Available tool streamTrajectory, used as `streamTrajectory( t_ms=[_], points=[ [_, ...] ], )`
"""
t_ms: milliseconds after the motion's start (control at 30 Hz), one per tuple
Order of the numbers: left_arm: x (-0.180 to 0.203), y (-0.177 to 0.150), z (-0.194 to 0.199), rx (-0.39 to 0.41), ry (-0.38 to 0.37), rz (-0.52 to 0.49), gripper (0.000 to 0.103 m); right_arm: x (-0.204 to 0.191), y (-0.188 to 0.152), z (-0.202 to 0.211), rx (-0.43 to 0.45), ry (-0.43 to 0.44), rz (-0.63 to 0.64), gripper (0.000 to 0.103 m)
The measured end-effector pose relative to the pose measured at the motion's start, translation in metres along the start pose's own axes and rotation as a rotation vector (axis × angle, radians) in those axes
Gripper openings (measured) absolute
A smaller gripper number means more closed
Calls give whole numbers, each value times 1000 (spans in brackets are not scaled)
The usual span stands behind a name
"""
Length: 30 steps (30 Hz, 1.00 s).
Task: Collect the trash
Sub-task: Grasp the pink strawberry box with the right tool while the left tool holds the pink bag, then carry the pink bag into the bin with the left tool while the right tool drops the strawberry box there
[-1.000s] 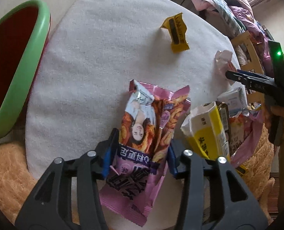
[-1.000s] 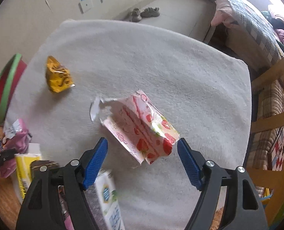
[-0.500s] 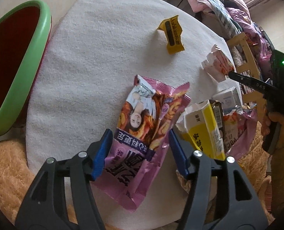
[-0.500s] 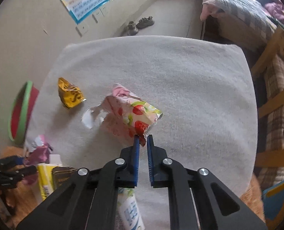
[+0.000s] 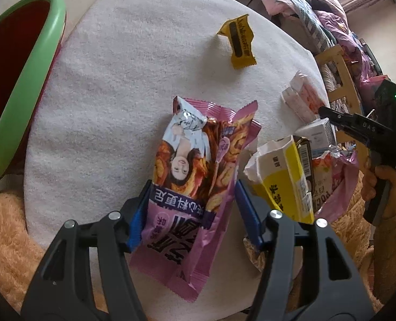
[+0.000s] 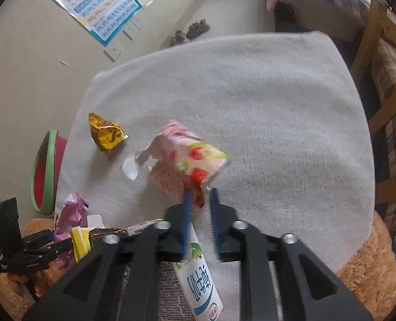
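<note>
Right now my left gripper [image 5: 190, 208] straddles the pink snack bag [image 5: 198, 176], jaws parted, its length running away from me. My right gripper [image 6: 200, 203] is opening around the strawberry wrapper's [image 6: 190, 157] near corner.

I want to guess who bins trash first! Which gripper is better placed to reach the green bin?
Probably the left gripper. The green bin sits close on its side, with the pink snack bag between its jaws. The right gripper, opening around the strawberry wrapper, is farther away.
</note>
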<state>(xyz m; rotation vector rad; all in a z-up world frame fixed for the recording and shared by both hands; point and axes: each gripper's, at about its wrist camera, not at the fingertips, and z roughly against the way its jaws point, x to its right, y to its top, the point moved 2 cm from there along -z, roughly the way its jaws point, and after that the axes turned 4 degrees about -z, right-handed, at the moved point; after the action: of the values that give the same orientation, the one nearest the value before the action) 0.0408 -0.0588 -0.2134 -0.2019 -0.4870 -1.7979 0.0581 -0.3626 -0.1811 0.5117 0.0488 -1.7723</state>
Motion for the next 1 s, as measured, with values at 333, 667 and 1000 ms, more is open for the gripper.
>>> streamTrajectory(
  t_ms=[333,667,1000],
  points=[
    [-3,1,-1,16,-7,11,42,-8,24,1,84,-73,37,59],
    [-4,-2,0,28,-29,18,40,-11,25,-29,-28,-45,65,45],
    [-8,-4,14,79,-13,35,37,-23,18,26,142,-5,3,33]
  ],
)
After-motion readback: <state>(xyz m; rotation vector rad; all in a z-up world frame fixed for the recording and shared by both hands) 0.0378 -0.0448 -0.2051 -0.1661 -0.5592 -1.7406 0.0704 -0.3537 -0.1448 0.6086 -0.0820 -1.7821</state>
